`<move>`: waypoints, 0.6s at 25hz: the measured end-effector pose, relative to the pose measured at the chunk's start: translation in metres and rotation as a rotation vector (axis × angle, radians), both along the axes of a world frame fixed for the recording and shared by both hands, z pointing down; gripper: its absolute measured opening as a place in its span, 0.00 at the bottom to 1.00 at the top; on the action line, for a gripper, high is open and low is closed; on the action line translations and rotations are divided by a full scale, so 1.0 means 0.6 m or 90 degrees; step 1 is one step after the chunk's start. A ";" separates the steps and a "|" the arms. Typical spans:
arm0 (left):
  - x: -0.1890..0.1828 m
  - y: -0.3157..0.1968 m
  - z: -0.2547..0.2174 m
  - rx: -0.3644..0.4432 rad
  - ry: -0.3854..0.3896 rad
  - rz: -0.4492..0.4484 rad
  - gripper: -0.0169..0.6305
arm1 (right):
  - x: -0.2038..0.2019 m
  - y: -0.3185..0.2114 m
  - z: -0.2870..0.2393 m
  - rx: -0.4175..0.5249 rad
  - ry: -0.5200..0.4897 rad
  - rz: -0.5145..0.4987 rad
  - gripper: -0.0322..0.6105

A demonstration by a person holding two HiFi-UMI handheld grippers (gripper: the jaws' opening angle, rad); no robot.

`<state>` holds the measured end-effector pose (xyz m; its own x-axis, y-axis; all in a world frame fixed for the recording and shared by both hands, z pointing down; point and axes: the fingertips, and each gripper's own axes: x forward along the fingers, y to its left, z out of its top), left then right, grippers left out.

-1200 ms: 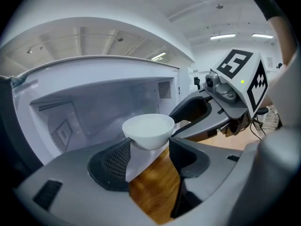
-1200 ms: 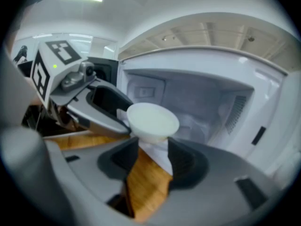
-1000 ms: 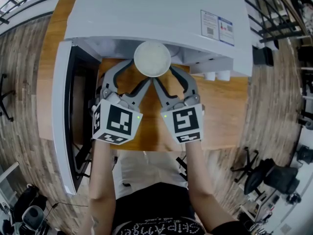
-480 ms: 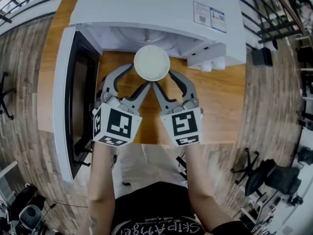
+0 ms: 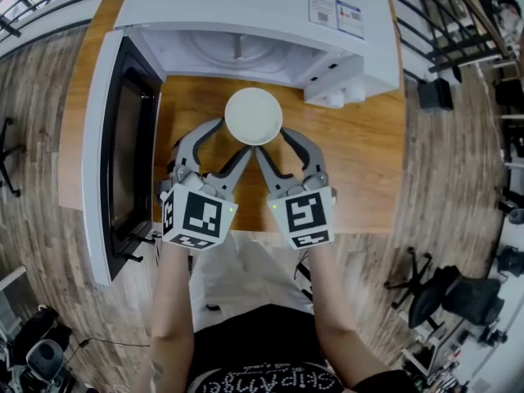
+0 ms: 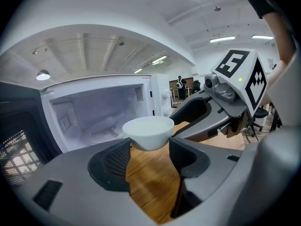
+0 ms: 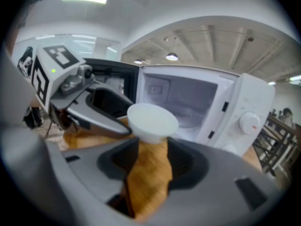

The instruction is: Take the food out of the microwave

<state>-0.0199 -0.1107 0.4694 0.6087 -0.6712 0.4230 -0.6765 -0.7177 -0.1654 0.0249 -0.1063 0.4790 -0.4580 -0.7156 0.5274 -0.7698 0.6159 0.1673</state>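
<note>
A white bowl (image 5: 254, 115) hangs over the wooden table (image 5: 360, 162), just in front of the open white microwave (image 5: 246, 6). Both grippers hold it from the near side. My left gripper (image 5: 235, 137) clasps its lower left, and my right gripper (image 5: 274, 140) clasps its lower right. In the left gripper view the bowl (image 6: 148, 131) sits wedged between the two jaw tips, with the empty cavity (image 6: 94, 112) behind it. In the right gripper view the bowl (image 7: 151, 121) rests between the jaws in the same way. What the bowl holds is not visible.
The microwave door (image 5: 123, 137) stands swung open to the left, reaching toward the table's near edge. Control knobs (image 7: 248, 122) are on the microwave's right front. Wooden floor, office chairs (image 5: 458, 297) and railings surround the table.
The bowl and both grippers have drawn back toward me, out of the microwave mouth, and now hang over the table in front of it.
</note>
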 end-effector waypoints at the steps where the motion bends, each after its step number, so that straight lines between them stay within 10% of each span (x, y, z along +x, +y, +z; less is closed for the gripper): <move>1: 0.002 0.005 0.003 -0.001 0.003 -0.001 0.46 | 0.002 0.005 0.003 -0.001 0.001 -0.001 0.38; 15: 0.000 0.037 0.053 0.009 -0.004 -0.012 0.46 | 0.002 0.032 0.057 -0.028 0.008 -0.021 0.38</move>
<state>-0.0197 -0.0887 0.5010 0.5935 -0.6883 0.4171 -0.6889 -0.7024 -0.1790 0.0259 -0.0873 0.5132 -0.4739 -0.6765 0.5638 -0.7471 0.6477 0.1492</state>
